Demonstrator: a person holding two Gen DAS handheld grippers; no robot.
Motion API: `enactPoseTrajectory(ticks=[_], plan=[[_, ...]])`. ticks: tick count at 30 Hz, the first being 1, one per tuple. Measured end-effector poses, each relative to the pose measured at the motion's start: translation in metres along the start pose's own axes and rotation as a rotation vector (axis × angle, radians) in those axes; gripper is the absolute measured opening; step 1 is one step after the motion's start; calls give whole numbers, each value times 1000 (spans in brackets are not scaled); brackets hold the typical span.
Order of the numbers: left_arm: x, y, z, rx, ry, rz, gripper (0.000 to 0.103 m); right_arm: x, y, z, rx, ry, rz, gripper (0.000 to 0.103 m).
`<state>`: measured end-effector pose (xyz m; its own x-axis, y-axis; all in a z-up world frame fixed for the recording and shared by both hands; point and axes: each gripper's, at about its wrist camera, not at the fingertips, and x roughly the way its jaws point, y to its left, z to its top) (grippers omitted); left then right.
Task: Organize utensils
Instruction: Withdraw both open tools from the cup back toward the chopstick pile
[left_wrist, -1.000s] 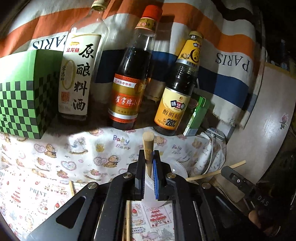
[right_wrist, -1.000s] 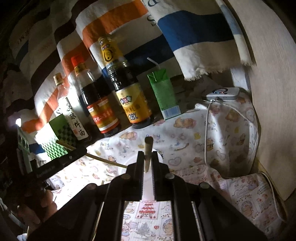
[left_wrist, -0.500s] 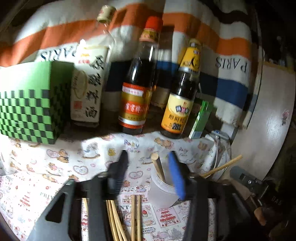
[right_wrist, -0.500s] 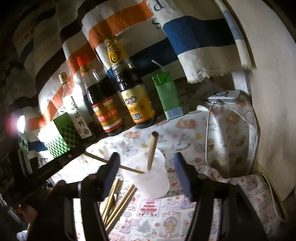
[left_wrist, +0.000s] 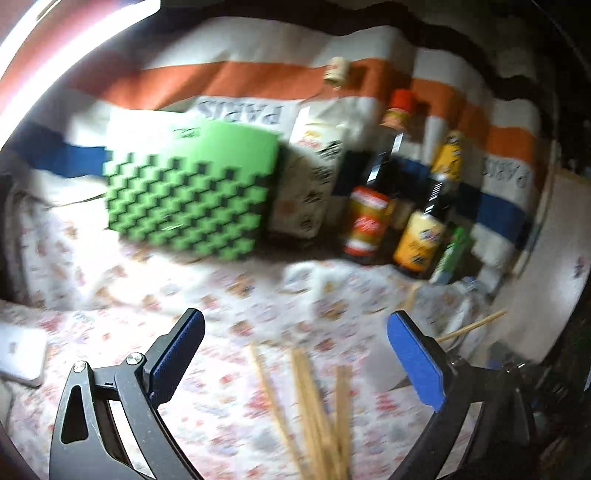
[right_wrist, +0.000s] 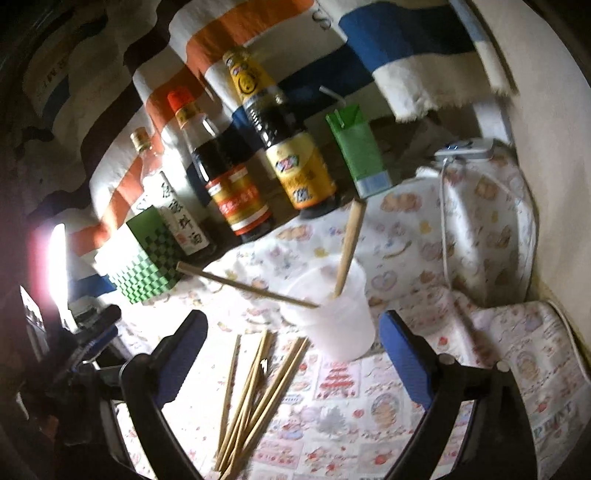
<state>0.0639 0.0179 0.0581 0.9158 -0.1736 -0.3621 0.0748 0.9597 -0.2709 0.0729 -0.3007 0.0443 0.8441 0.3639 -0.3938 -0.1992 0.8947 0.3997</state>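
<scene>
Both grippers let go of their chopsticks, which now stand in the cup.

A second ago each gripper pinched one chopstick over the cup; now the left gripper (left_wrist: 295, 354) and the right gripper (right_wrist: 293, 343) have their blue pads spread wide, jaws opening, nothing pressed between them. The left wrist view has swung away from the bottles toward the green checkered box (left_wrist: 192, 192) and is blurred. The translucent plastic cup (right_wrist: 332, 314) stands on the printed tablecloth (right_wrist: 369, 406) between the right gripper's jaws, untouched, holding two chopsticks (right_wrist: 349, 251): one nearly upright, one leaning far left. Loose chopsticks (right_wrist: 255, 398) lie in a pile on the cloth, just beside the cup.
</scene>
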Motion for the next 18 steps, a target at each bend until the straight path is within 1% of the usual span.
enactPoseTrajectory(ticks=[4, 6, 8, 9, 10, 11, 12, 15, 17, 18], plan=[[-4, 6, -17, 68, -3, 59, 100, 6, 0, -5, 9, 27, 5, 93], [-2, 12, -28, 67, -3, 61, 101, 12, 0, -8, 8, 49, 3, 93], [5, 18, -36, 69, 19, 75, 101, 18, 0, -12, -3, 63, -14, 93], [6, 20, -39, 73, 10, 78, 101, 20, 1, -14, -9, 66, -23, 93], [6, 22, -43, 87, -9, 101, 101, 22, 2, -17, -11, 65, -32, 93], [7, 24, -45, 102, -14, 144, 101, 23, 3, -18, -16, 68, -35, 93], [8, 24, -44, 105, -13, 171, 101, 25, 6, -20, -28, 76, -35, 93], [6, 34, -41, 37, -8, 172, 103, 26, 11, -24, -54, 87, -41, 93], [11, 40, -40, 12, 38, 228, 103, 26, 14, -26, -66, 90, -40, 93], [15, 45, -40, -3, 65, 243, 103, 26, 15, -26, -73, 91, -35, 95]])
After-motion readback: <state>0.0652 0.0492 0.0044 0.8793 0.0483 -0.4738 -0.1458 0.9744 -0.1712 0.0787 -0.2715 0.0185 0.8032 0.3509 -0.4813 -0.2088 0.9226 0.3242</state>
